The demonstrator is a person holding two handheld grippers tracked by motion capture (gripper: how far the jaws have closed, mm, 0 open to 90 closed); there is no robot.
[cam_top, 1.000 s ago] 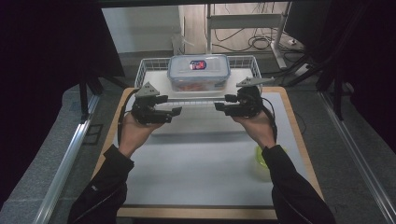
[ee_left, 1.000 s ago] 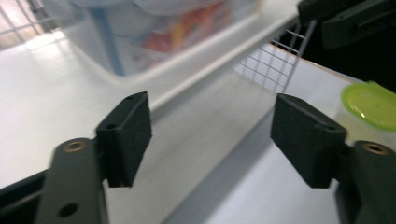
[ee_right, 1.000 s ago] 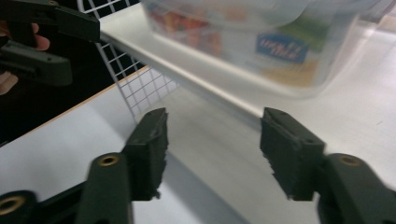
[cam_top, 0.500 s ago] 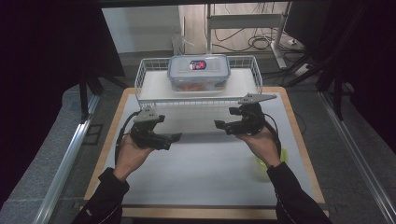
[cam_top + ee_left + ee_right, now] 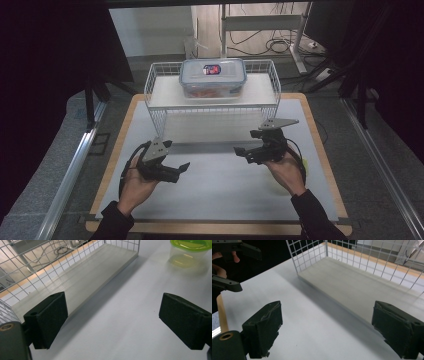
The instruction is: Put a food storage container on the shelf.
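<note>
A clear lidded box (image 5: 212, 77) with a red label stands on top of a white wire shelf (image 5: 160, 97) at the back of the table. My left gripper (image 5: 181, 171) (image 5: 113, 320) hangs low over the white mat, in front of the shelf's left end. Its jaws have just been opening and stand wide with nothing between them. My right gripper (image 5: 241, 154) (image 5: 327, 327) is in front of the shelf's right end. It is open too after widening, and its pads (image 5: 263, 330) are bare. Both point inward at each other.
A small round tub with a green lid (image 5: 191, 252) stands on the white mat (image 5: 225, 195) near the right hand. The shelf's lower board (image 5: 362, 290) lies under the wire frame. The left gripper (image 5: 249, 270) shows far off. Wooden table edges (image 5: 115, 150) border the mat.
Both hands have dropped from shelf-top height and pulled back toward the near side of the table. Both pairs of jaws stand wider. The box has stayed on the shelf.
</note>
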